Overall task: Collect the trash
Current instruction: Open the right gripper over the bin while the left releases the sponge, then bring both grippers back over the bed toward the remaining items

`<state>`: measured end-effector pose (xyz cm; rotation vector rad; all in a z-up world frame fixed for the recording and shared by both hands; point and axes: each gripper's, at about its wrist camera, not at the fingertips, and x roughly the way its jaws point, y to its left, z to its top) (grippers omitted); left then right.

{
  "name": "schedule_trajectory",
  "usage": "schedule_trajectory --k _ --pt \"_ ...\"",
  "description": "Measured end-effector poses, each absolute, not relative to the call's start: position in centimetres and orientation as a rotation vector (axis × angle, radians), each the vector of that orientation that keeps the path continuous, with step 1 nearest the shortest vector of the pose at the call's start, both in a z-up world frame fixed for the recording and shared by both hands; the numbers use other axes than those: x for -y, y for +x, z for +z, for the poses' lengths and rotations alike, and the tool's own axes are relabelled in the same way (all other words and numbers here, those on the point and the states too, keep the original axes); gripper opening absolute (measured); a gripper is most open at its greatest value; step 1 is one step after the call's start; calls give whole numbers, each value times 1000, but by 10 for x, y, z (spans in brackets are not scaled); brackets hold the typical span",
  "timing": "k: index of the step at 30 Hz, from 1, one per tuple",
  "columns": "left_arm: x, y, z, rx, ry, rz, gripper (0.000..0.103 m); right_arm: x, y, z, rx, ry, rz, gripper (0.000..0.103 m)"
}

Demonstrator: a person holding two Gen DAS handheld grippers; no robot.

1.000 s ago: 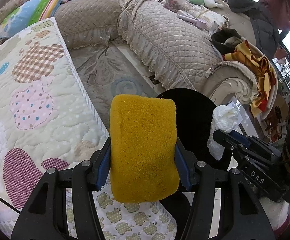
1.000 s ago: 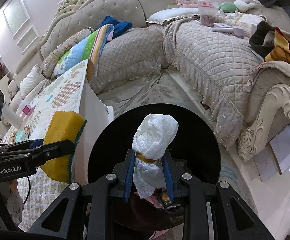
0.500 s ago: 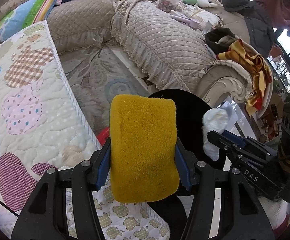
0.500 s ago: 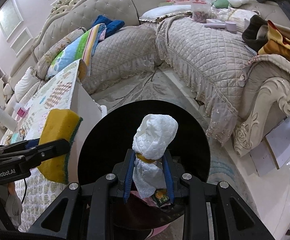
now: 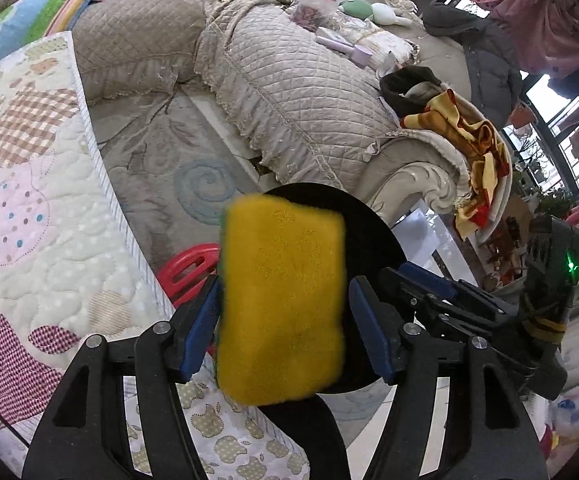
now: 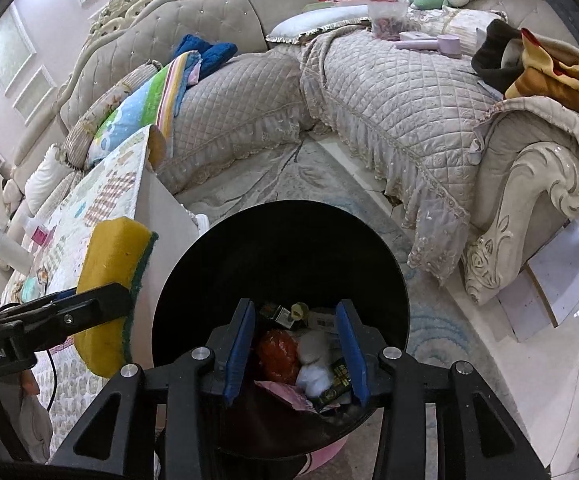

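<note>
Right wrist: sofa (image 6: 401, 92) behind bin (image 6: 281, 240)

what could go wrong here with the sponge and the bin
The left gripper is opening and the yellow sponge looks blurred, already slipping. It hangs over the black bin's left rim beside the quilted table, so it may clip the rim and land outside. The right gripper, opening with nothing between its fingers, sits low over the bin's mouth, so the sponge could hit it.

Floor (image 6: 469, 360) — patterned rug (image 5: 193, 184) on it; black bin (image 6: 281, 248) on rug, trash (image 6: 305, 356) inside; red item (image 5: 187, 270) beside desk (image 5: 29, 200).
</note>
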<state>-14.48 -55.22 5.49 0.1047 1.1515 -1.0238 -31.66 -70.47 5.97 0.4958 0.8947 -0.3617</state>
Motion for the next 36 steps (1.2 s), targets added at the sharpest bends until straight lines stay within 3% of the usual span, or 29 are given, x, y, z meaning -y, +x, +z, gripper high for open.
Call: schedule_trajectory --k 21,36 --pt "516 -134 55 -1114 144 -898 65 683 -300 54 -945 480 -320 41" --pt "398 -84 58 -1085 75 -620 65 605 -240 59 -974 403 -128 41"
